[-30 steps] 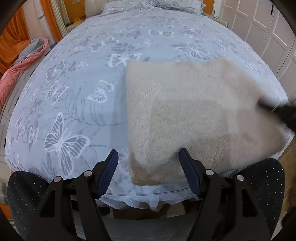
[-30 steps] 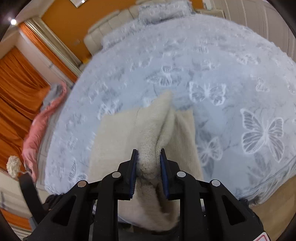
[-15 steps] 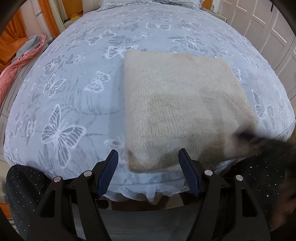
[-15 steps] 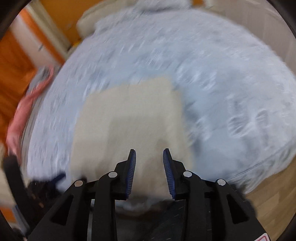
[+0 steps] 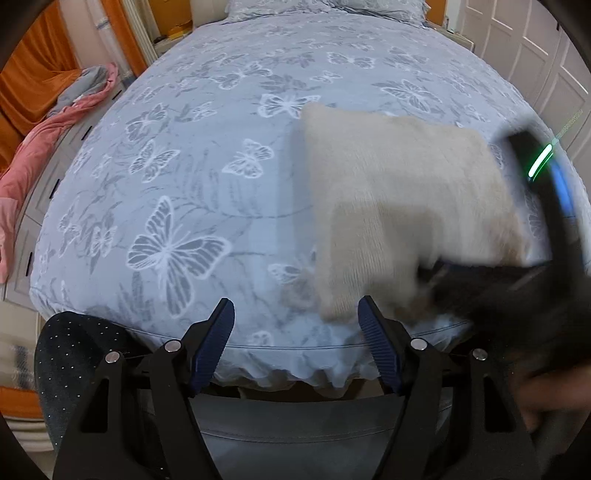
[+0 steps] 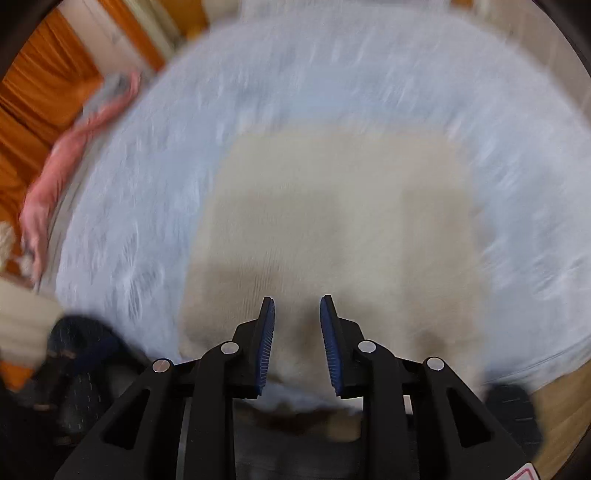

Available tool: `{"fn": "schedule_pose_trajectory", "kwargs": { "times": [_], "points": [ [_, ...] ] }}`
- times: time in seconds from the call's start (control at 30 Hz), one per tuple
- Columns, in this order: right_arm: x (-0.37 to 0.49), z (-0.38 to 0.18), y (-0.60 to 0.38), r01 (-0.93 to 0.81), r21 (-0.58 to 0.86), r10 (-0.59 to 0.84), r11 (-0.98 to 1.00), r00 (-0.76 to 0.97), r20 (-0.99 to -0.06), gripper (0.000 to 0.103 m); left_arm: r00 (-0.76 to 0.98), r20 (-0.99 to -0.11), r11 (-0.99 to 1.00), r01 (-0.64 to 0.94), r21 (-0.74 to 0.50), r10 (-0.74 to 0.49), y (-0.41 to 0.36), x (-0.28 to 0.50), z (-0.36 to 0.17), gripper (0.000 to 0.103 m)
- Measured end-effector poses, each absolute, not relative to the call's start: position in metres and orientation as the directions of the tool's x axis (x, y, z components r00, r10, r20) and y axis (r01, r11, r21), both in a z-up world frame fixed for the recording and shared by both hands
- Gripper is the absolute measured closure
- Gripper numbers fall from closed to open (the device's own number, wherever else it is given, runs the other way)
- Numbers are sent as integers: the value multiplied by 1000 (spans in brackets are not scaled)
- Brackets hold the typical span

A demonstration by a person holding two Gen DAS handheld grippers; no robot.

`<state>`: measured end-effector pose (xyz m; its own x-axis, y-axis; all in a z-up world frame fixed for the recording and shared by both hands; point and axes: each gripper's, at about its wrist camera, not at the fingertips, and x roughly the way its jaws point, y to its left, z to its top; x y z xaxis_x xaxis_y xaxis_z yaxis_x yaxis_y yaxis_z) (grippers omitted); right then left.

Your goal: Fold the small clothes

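A: Lying near the foot edge of the bed point(image 5: 207, 155), the cream knitted sweater point(image 5: 399, 192) sits folded into a rough rectangle on the butterfly-print bedspread point(image 5: 177, 240), towards the bed's right side in the left wrist view.

B: Is it flat?

A: Mostly. A narrower flap of it reaches towards the near edge of the mattress. In the right wrist view the same sweater point(image 6: 332, 221) fills the middle of the picture, though that picture is smeared by motion.

B: And the claws?

A: The left claw point(image 5: 295, 321) hangs above the bed's frilled edge with its blue pads set wide and released; nothing sits between them. The tip of the sweater's flap lies just beside its right-hand pad, and I cannot tell whether they touch.

B: The right one?

A: The right claw point(image 6: 297, 314) points down over the near end of the sweater. Its jaws are narrow and closing, with knit showing behind the gap, but the pads do not press on the cloth. From the left wrist view it is a dark blur point(image 5: 517, 280) at the sweater's near right corner, with a green light streak above it.

B: Anything around the bed?

A: A pink garment point(image 5: 48, 147) is draped at the left side, beside orange curtains point(image 5: 33, 77). White panelled doors point(image 5: 535, 55) stand to the right, and pillows point(image 5: 321, 5) lie at the far end.
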<state>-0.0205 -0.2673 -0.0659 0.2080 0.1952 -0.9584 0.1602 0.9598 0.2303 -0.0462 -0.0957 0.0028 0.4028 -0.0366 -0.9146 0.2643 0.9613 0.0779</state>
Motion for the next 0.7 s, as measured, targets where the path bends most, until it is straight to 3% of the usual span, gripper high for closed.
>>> {"fn": "schedule_pose_trajectory", "kwargs": {
  "times": [0.1,0.23,0.33,0.4,0.57,0.7],
  "points": [
    [-29,-58,-252,113,164,131,980,250,-959,78,406,-913,963,259,79,-34,-91,-47,3,35],
    [-41,-9,-269,166,211,133,963,384,-914,79,384,-922,964,259,63,-43,-91,-47,-3,35],
    [-47,-32,-287,231,200,119,952,324,-939,76,372,-926,961,273,48,-59,-97,-49,-5,35],
    [-50,-87,-290,255,156,115,954,168,-979,82,375,-925,957,286,54,-60,-101,-52,-4,35],
    [-65,-34,-308,322,259,138,910,353,-925,83,404,-912,948,310,66,-69,-107,-58,4,31],
    [-66,-47,-325,371,158,45,915,296,-954,77,394,-916,943,326,65,-73,-115,-59,1,31]
  ]
}}
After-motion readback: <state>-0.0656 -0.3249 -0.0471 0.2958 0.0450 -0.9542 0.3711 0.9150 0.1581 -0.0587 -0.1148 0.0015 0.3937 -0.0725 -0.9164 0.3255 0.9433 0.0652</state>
